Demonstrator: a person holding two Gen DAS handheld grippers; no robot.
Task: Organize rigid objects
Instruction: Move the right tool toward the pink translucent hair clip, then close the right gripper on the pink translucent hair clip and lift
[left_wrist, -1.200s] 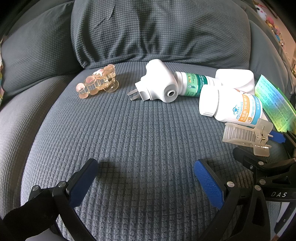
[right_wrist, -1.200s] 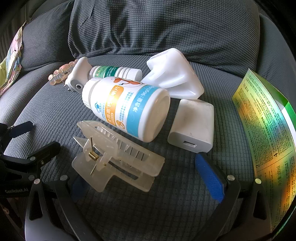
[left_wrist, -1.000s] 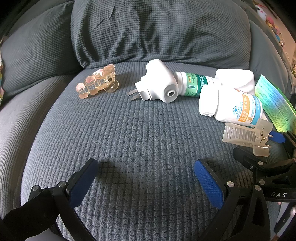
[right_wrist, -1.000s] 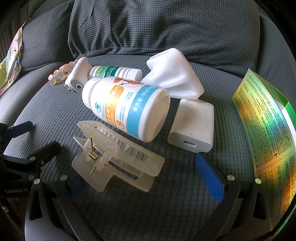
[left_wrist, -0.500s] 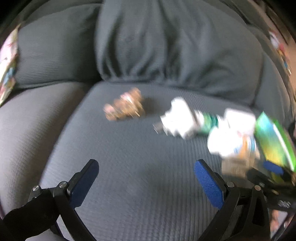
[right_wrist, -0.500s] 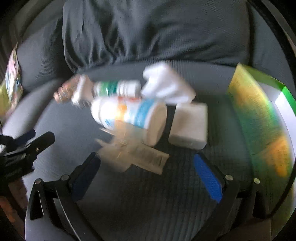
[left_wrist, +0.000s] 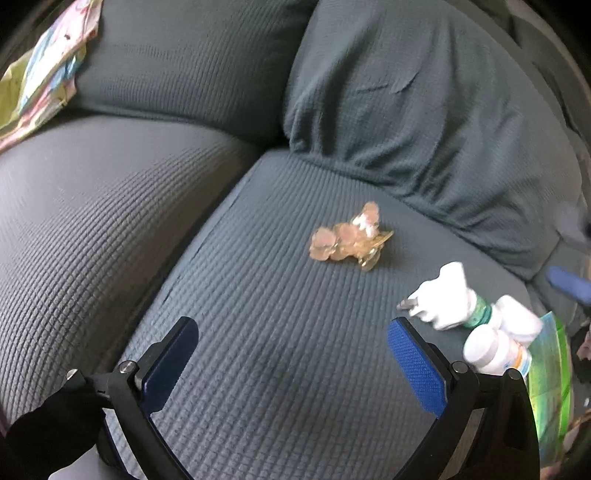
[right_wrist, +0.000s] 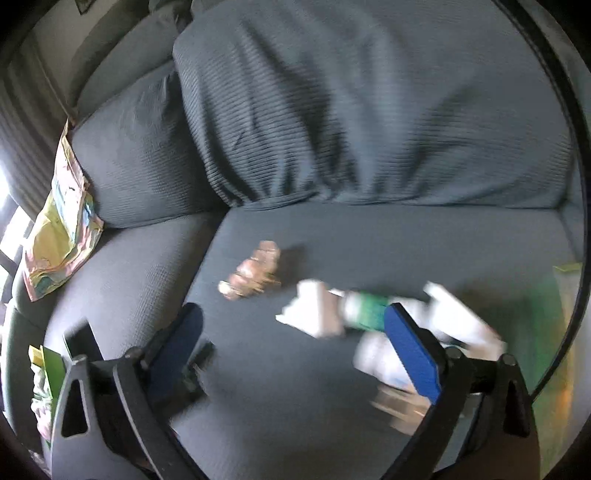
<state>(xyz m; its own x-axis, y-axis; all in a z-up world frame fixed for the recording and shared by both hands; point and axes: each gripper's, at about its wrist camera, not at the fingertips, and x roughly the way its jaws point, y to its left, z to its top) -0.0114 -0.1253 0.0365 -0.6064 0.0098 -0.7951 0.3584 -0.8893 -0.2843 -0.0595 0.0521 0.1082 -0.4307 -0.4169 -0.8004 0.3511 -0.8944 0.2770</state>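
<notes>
A pink-amber hair claw clip (left_wrist: 349, 237) lies on the grey sofa seat (left_wrist: 258, 332); it also shows blurred in the right wrist view (right_wrist: 253, 271). A white plug-in device (left_wrist: 441, 301), a green-labelled bottle (left_wrist: 480, 312) and a white pill bottle (left_wrist: 495, 350) lie together at the right. In the right wrist view the plug device (right_wrist: 314, 308) and green bottle (right_wrist: 365, 308) are blurred. My left gripper (left_wrist: 291, 362) is open and empty, held above the seat. My right gripper (right_wrist: 295, 347) is open and empty, above the seat.
A shiny green leaflet (left_wrist: 550, 376) lies at the seat's right edge. A colourful crumpled bag (right_wrist: 61, 221) rests on the left cushion. Back cushions (left_wrist: 406, 92) rise behind the seat. Another green item (right_wrist: 48, 376) shows at the lower left.
Both grippers have pulled back and swung left, away from the objects. The objects now sit farther off and to the right. Both stay open and empty.
</notes>
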